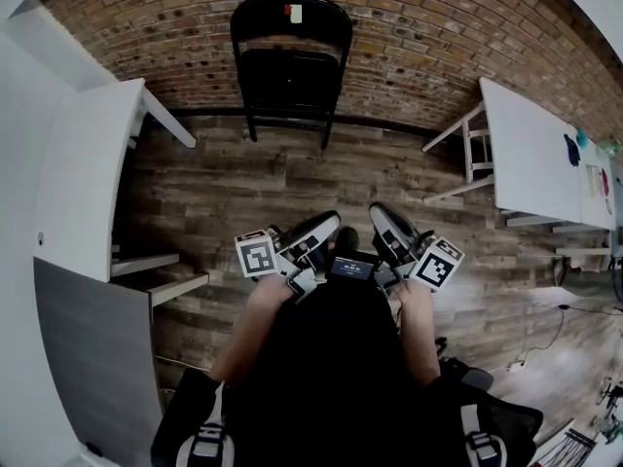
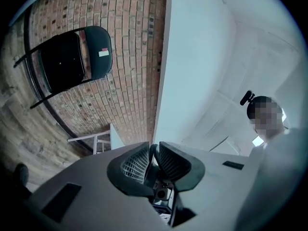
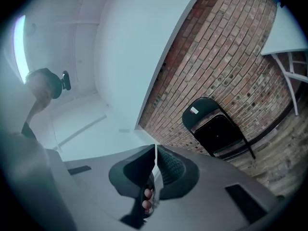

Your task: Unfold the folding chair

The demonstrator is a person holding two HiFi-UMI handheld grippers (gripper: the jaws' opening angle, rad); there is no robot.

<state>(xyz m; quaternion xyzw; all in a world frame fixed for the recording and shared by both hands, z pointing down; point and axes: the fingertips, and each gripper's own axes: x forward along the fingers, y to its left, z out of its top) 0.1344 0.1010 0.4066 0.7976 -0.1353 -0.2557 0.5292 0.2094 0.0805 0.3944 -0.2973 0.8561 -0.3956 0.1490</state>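
Brick wall [image 1: 419, 37] closes the far side of the room, above a wood-plank floor [image 1: 292, 178]. Close to the person's body, the left hand-held gripper [image 1: 329, 226] points ahead with its ribbed pads a narrow gap apart and nothing between them; its marker cube faces up at the outer side. Just beside it, the right hand-held gripper [image 1: 382, 214] has its pads pressed together on nothing, only a hairline slit showing in its own view; a few fingers [image 3: 146, 196] of the hand that carries it show below the jaws. The two grippers sit side by side, apart from each other, tips angled slightly inward; both are well short of the folding chair [image 1: 292, 66]. That chair is black and folded flat; it stands on its legs on the floor and leans against the brick wall, straight ahead of both grippers, with a small pale label on its backrest. A left-side worktop [image 1: 83, 183] and a right-side worktop [image 1: 535, 149], both white, flank the open floor; some small items lie at the far end of the right-side one, too small to tell.
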